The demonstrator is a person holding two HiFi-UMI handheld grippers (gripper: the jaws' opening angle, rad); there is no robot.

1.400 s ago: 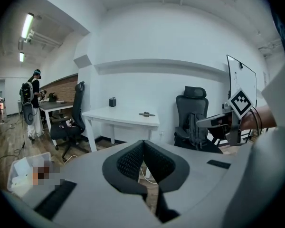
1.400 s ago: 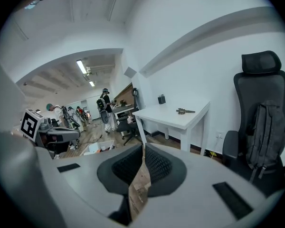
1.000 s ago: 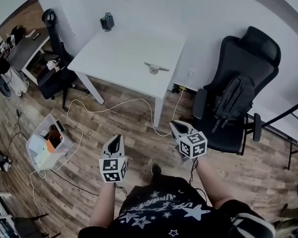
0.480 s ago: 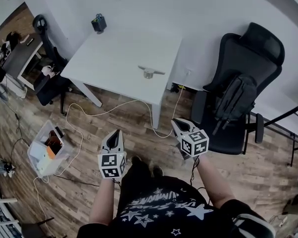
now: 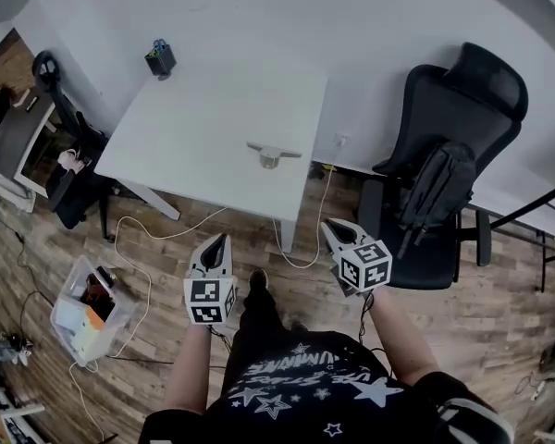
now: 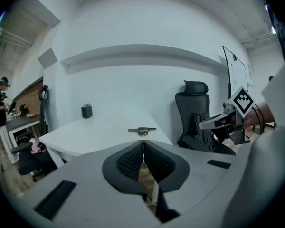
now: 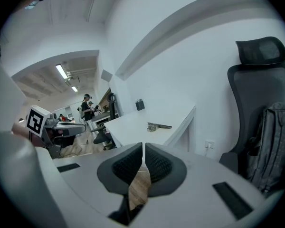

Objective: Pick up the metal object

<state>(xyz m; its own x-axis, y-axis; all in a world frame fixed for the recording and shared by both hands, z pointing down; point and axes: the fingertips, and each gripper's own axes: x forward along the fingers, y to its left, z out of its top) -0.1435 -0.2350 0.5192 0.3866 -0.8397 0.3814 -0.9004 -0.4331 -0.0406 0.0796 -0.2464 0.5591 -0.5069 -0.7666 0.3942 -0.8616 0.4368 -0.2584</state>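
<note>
Grippers, left gripper (image 5: 219, 240) and right gripper (image 5: 329, 228), both closed and empty, well short of white rectangular table (image 5: 185, 128) bearing silvery bar-on-round-base metal object (image 5: 273, 153), likely stiff and slick; pinch across the bar.

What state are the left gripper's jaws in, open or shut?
Shut. In its own view the left gripper shows both jaws pressed together, nothing between them; the metal object lies ahead on the table.
</note>
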